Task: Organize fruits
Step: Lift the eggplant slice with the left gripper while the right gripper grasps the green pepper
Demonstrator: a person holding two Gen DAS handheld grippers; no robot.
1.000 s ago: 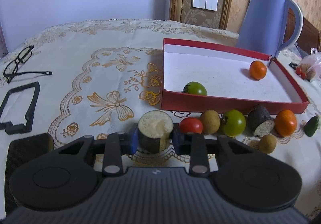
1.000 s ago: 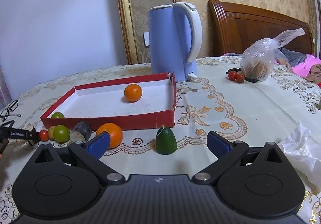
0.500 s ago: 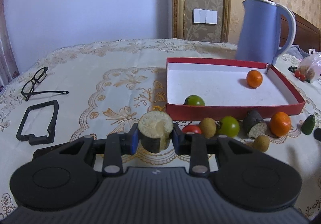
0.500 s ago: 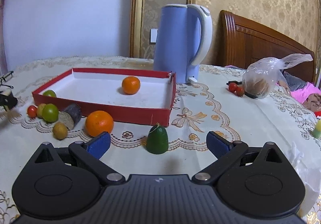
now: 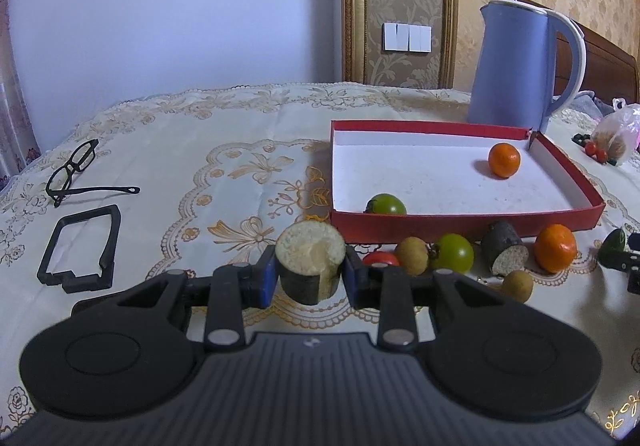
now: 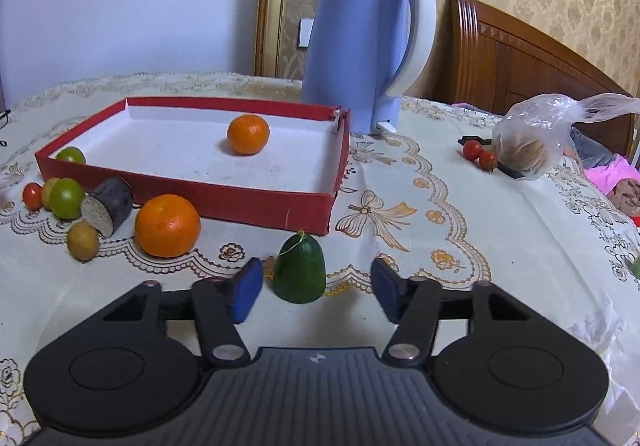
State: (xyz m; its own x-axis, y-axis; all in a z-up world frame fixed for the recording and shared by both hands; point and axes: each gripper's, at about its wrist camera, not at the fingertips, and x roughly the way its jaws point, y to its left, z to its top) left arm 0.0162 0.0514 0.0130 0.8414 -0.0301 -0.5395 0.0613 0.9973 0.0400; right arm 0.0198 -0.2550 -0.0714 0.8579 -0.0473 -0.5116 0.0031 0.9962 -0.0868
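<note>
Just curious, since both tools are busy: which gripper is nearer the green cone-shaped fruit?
Right. The right gripper has the green cone-shaped fruit between its closing jaws, pads not yet touching. The left gripper, across the fruit row, clamps a dark cut chunk.

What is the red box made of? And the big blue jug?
The red box looks like cardboard: thin folded walls, matte red outside, plain white inside, one corner gaping open. The blue jug looks like smooth plastic with a soft sheen and a molded white handle, though it could be coated metal.

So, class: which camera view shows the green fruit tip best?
The right wrist view: the green fruit tip stands whole between the closing right gripper. The left wrist view shows only a sliver at its edge.
</note>
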